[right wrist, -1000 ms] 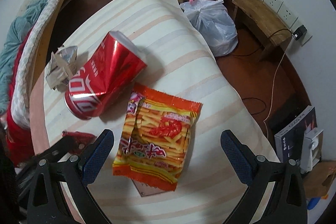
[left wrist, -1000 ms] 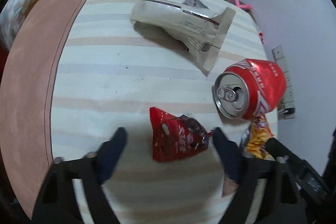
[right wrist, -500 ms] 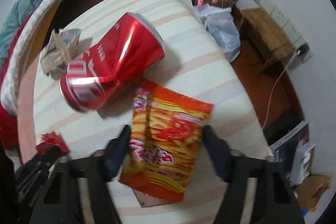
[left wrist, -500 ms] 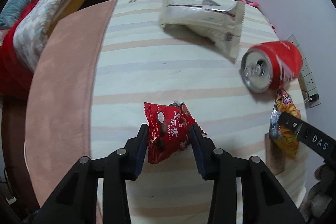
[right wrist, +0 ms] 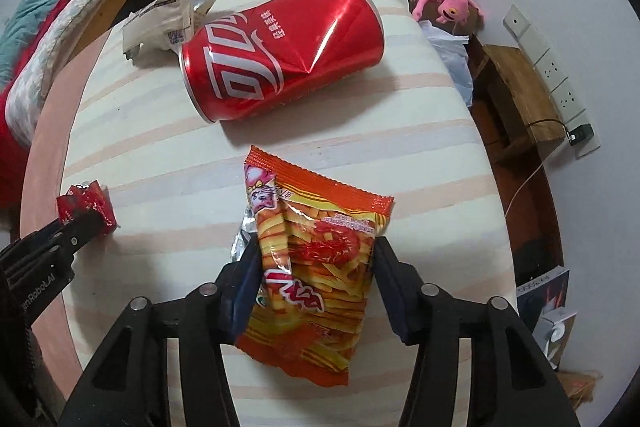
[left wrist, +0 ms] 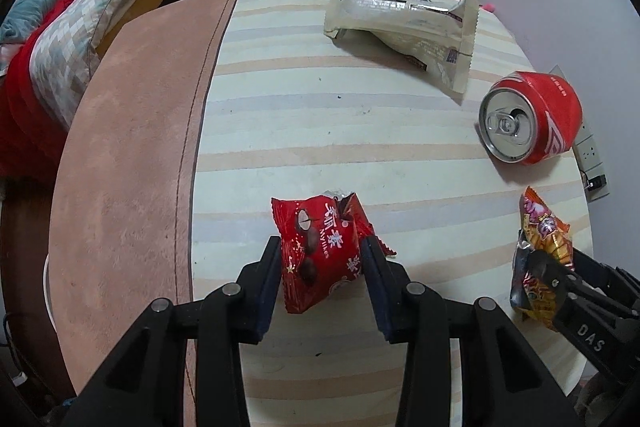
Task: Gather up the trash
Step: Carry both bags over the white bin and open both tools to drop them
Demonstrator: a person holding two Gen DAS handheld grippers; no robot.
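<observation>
Left tool [left wrist: 322,259] clamped on red snack packet [left wrist: 320,247], right tool [right wrist: 316,267] clamped on orange chip bag [right wrist: 316,267], both long axes along fingers

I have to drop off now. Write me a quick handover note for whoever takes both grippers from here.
Left gripper: shut on the red snack packet.
Right gripper: shut on the orange chips bag.
On the striped tablecloth lie the dented red can and the cream wrapper.
Done: two pieces gripped.
Left: bin those two, then can and wrapper. A white plastic bag sits off the table's far end; unclear if it is the bin.
</observation>
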